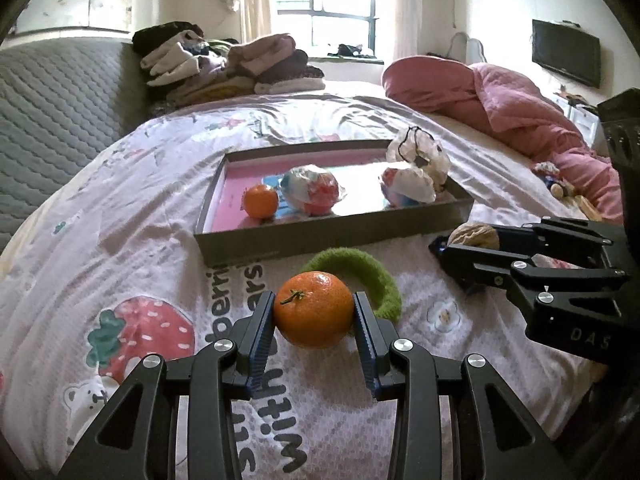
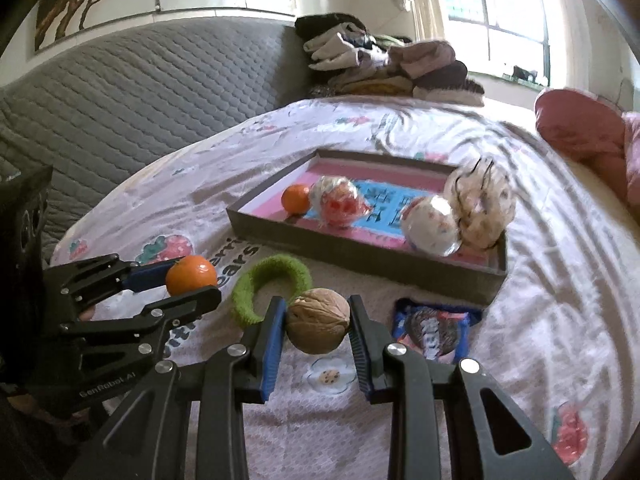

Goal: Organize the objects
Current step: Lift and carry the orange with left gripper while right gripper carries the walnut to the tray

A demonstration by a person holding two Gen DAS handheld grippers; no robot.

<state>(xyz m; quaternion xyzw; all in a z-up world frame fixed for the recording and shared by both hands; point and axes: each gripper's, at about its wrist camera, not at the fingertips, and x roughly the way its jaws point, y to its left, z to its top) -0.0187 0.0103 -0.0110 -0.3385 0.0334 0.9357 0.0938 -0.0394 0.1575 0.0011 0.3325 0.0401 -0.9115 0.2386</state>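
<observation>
My left tongs (image 1: 314,312) are clamped on a tangerine (image 1: 313,309), blue pads pressing its two sides, holding it above the printed bedsheet (image 1: 120,208). My right tongs (image 2: 318,320) grip a walnut (image 2: 318,320) the same way, just beside the left pair. Between and a little behind the two lies a green fuzzy hair tie (image 2: 272,288) on the bed. Farther back sits a dark shallow tray (image 1: 332,236) with a pink floor; inside it I see a second tangerine (image 1: 261,201) at the left, a wrapped ball (image 1: 310,190) touching it, another wrapped ball (image 1: 408,186) at the right, and a drawstring pouch (image 1: 418,152) on the far right rim. A blue cookie packet (image 2: 436,328) lies on the sheet near the tray's front wall.
</observation>
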